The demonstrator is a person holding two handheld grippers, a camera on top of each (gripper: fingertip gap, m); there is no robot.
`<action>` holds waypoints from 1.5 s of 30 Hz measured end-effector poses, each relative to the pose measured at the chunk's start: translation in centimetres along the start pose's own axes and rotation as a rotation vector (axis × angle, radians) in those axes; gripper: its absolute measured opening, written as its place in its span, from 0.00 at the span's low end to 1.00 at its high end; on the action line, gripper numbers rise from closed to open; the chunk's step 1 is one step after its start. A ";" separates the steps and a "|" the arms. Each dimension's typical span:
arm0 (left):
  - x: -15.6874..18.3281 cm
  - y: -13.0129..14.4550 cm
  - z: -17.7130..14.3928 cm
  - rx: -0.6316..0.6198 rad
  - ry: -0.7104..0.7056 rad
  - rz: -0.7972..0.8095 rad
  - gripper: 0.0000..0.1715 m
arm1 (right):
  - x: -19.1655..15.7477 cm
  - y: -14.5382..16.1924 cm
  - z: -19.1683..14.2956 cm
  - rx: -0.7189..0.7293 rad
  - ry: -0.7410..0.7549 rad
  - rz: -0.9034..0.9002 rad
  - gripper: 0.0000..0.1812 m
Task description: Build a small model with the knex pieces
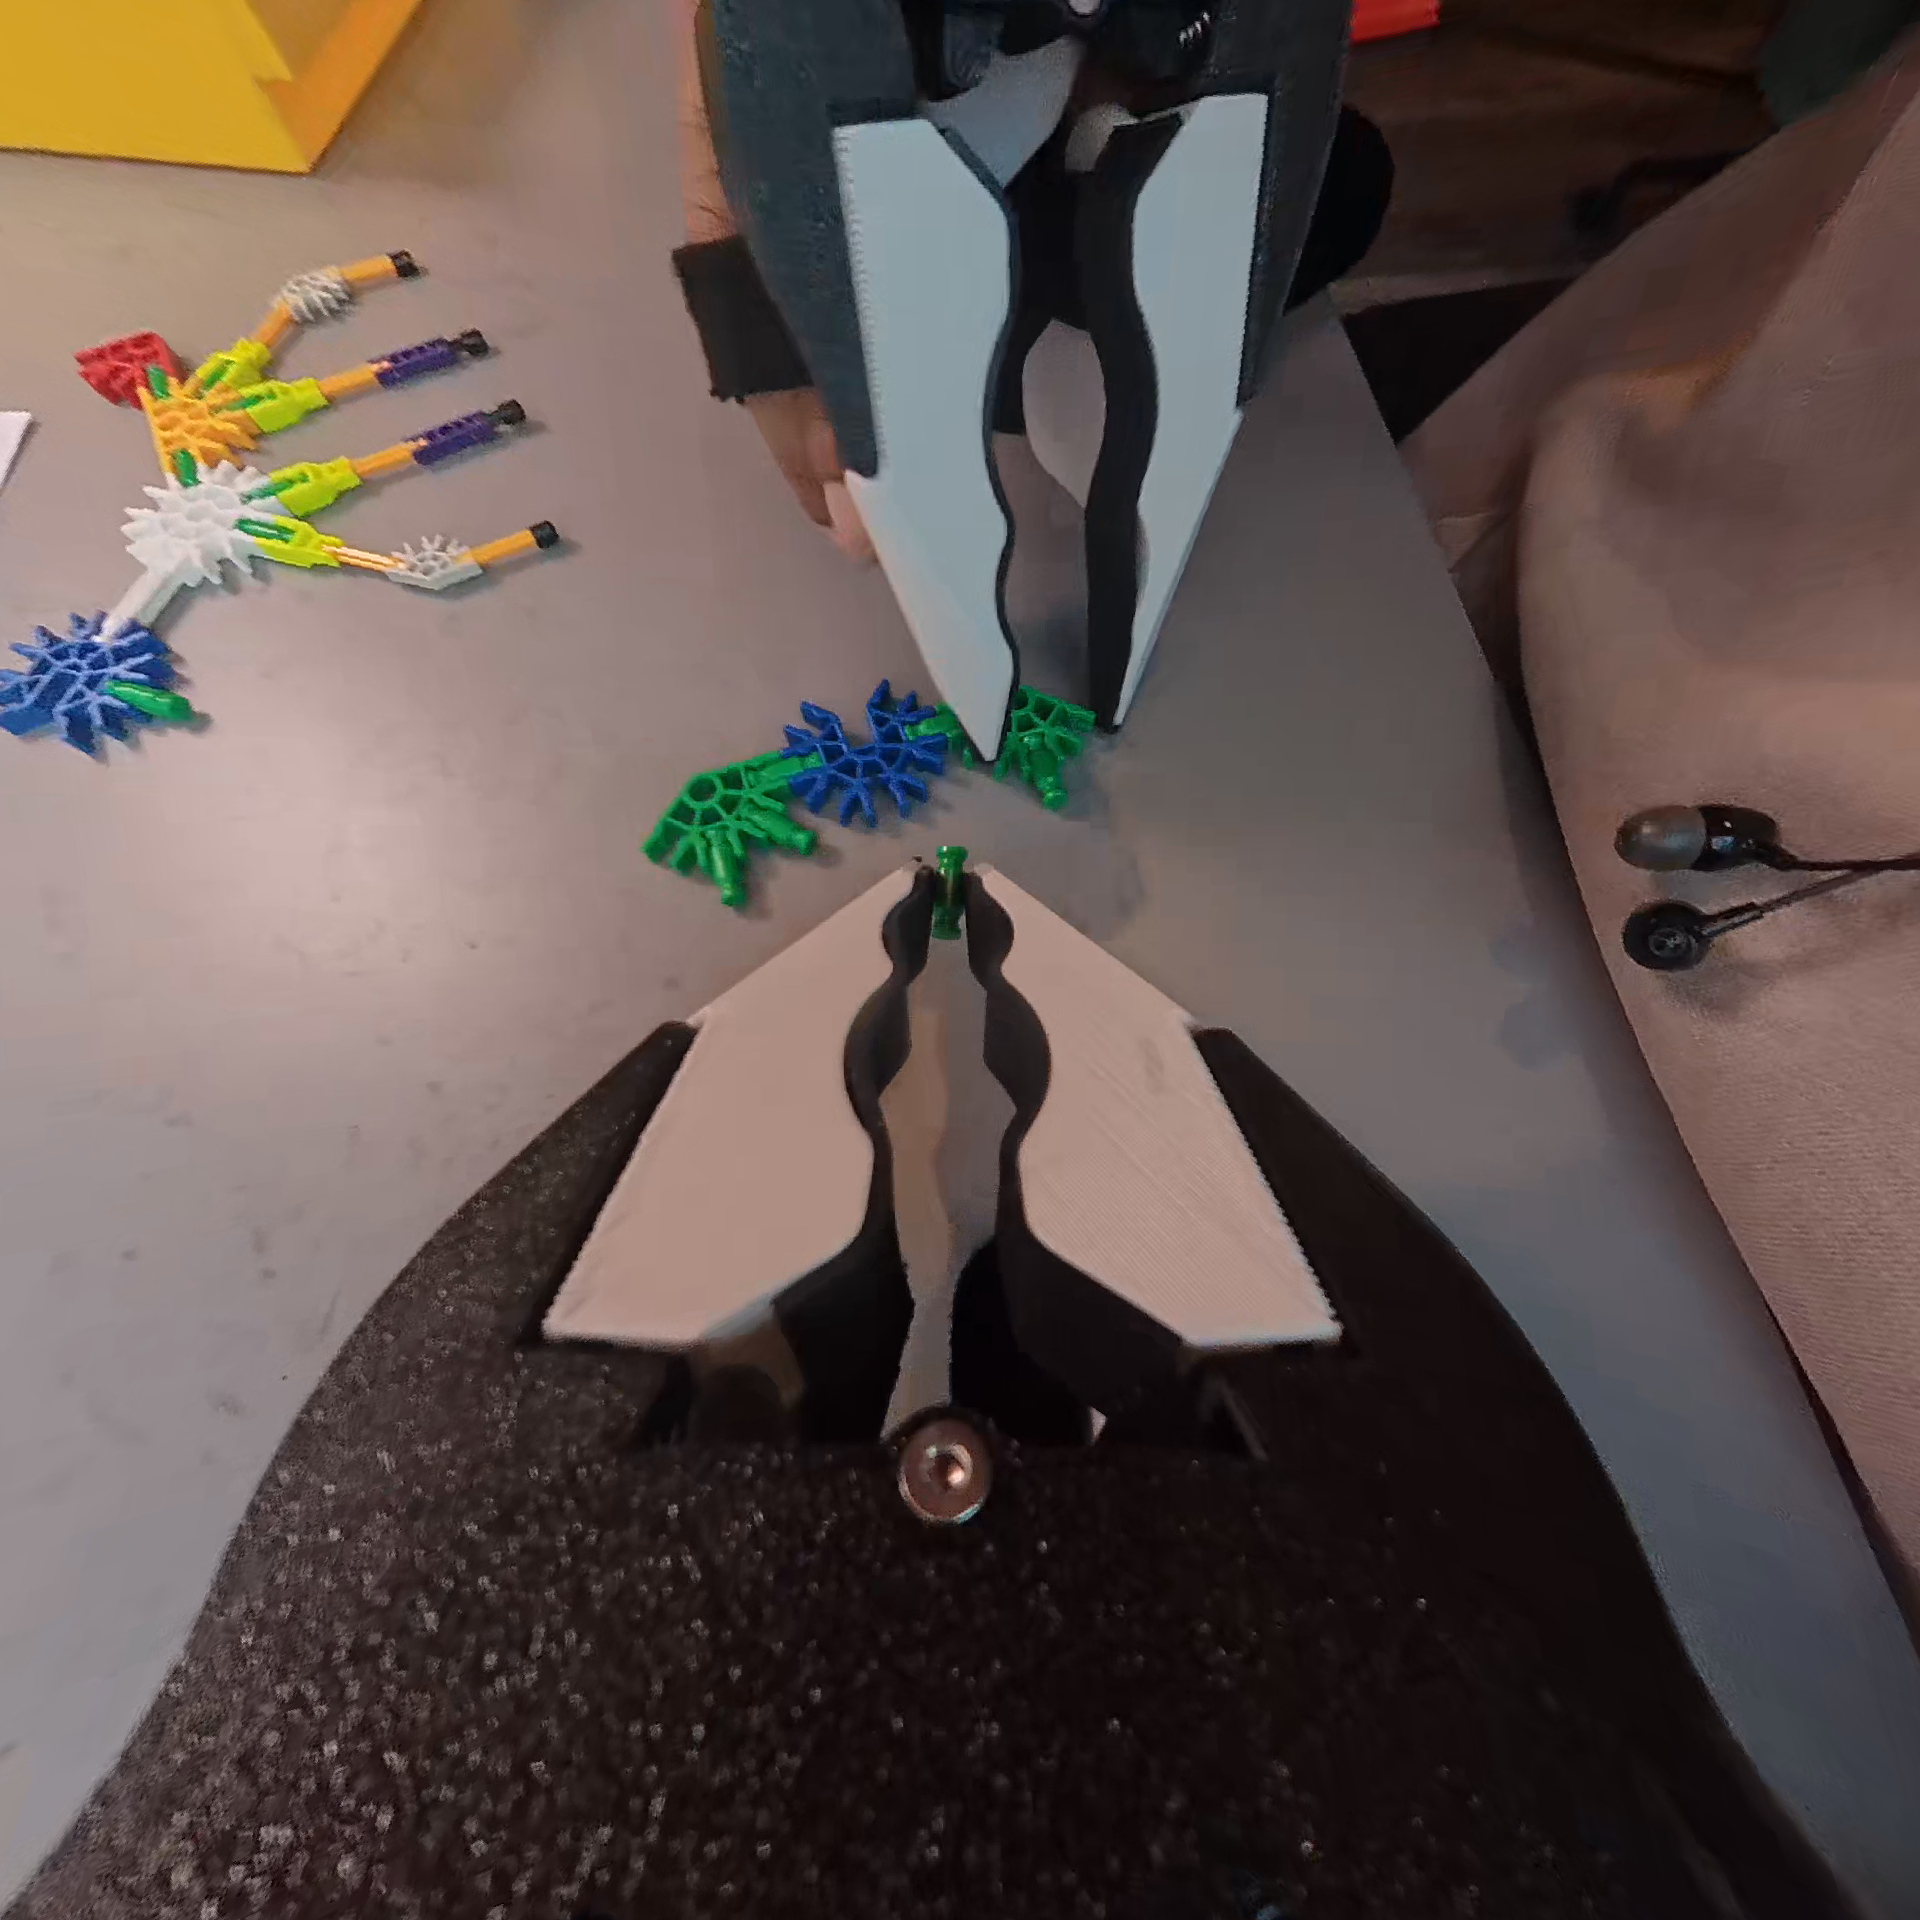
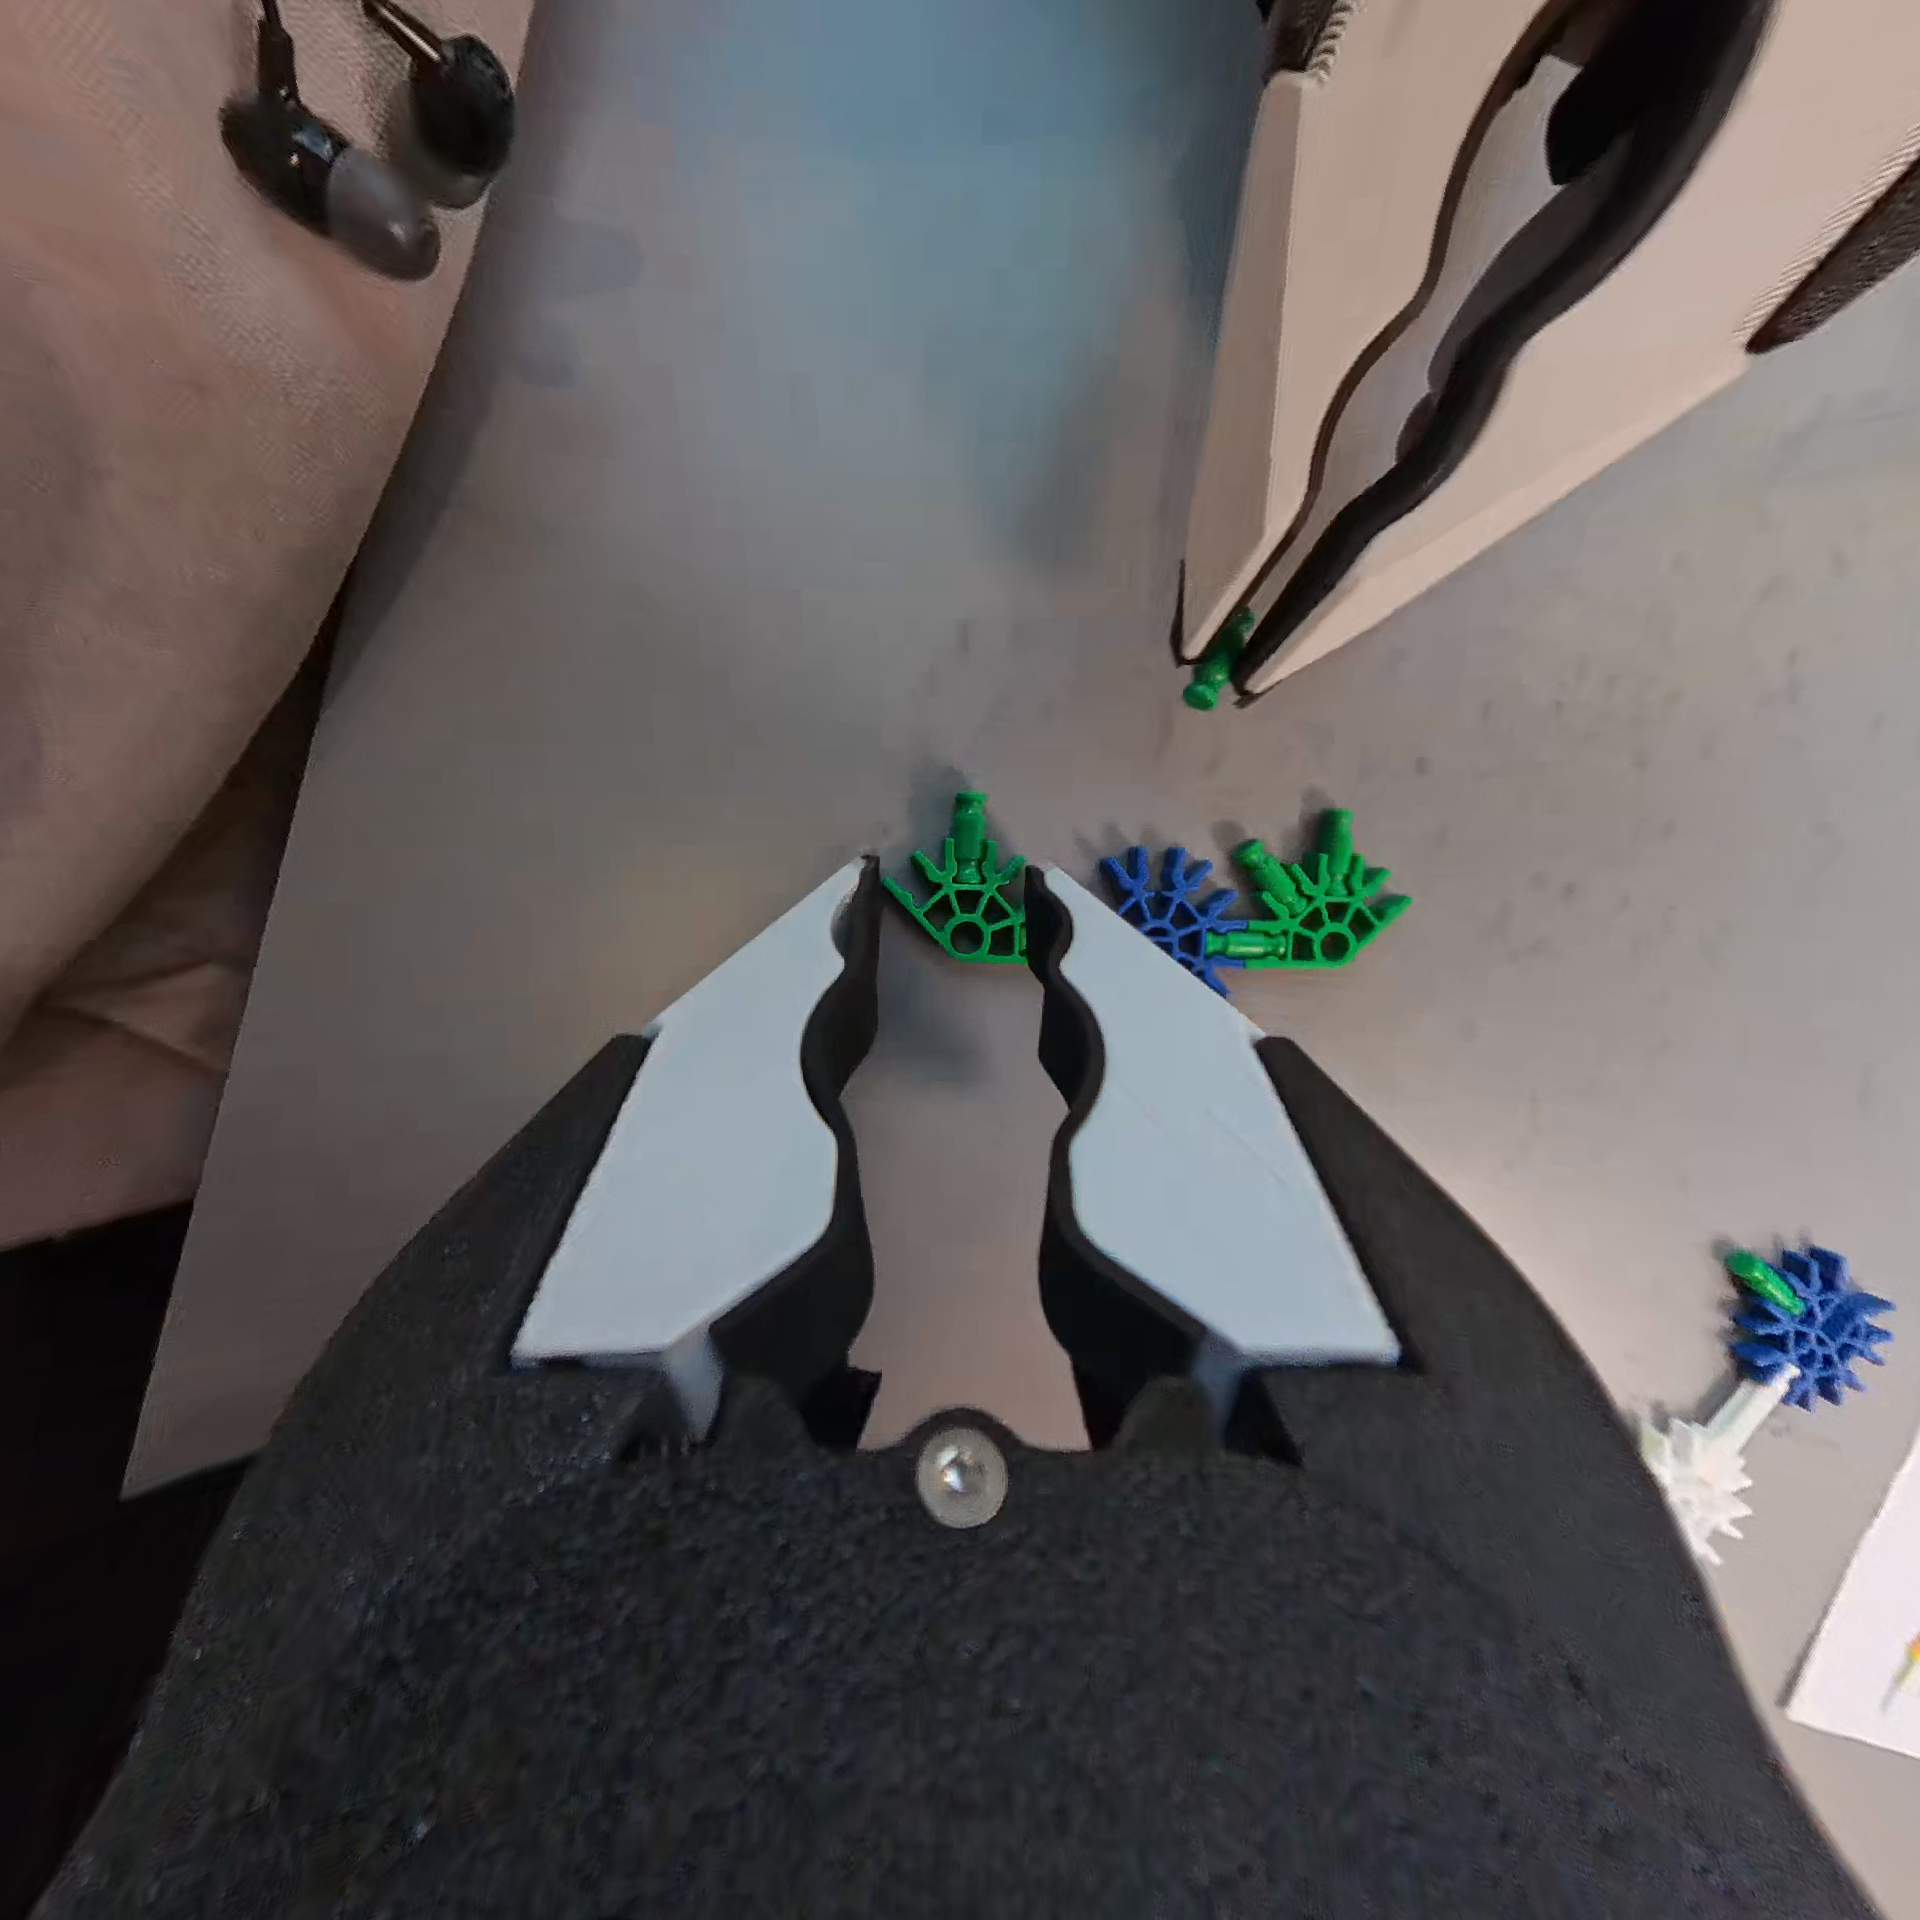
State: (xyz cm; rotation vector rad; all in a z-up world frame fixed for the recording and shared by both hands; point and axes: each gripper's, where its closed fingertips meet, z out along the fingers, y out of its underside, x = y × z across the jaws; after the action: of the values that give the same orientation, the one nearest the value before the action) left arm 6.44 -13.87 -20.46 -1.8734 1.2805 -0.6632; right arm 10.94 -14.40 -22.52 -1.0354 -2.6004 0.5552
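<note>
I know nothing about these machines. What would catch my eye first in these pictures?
Probably the two big pale grippers facing each other over the grey table. The left gripper pinches a tiny green rod in its jaws, while the right gripper straddles a green fan-shaped connector. A colourful branching toy model lies off to the side.

You are working at a plain grey tabletop (image 1: 436, 1039) in what appears to be an office or lab workstation, indicated by plastic construction-toy pieces (image 1: 208, 478), a yellow box (image 1: 156, 73), paper (image 2: 1870, 1621) and earphones (image 1: 1662, 883).
</note>
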 end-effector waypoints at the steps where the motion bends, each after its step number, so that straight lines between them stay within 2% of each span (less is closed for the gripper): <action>1: -0.2 -0.3 0.1 0.011 -0.020 -0.002 0.03 | 0.0 0.1 -0.4 0.008 0.005 0.003 0.18; 3: -0.1 -0.8 0.5 0.024 -0.036 -0.004 0.03 | 0.0 -0.1 -1.2 0.044 0.017 0.091 0.26; 5: 0.2 -1.2 1.2 0.025 -0.042 -0.003 0.03 | 0.3 0.2 -1.7 0.080 0.063 0.204 0.30; 9: 0.5 -1.4 2.9 -0.007 -0.058 -0.004 0.03 | 0.6 1.9 -2.1 0.072 0.189 0.377 0.27; 13: 0.4 -1.5 4.1 -0.034 -0.059 -0.018 0.03 | 0.3 2.9 -1.6 0.051 0.202 0.479 0.20; 18: 0.4 -1.3 4.8 -0.062 -0.077 -0.025 0.03 | 0.2 2.5 -0.9 0.053 0.179 0.484 0.13; 45: 0.4 -1.6 5.2 -0.059 -0.084 -0.019 0.03 | 0.3 2.5 -0.8 0.062 0.184 0.494 0.13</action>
State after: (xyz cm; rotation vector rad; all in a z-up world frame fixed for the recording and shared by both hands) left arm 11.45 -12.37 -22.15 -1.9424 1.2422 -0.5553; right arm 12.53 -12.35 -22.88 -1.6346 -2.1527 0.6080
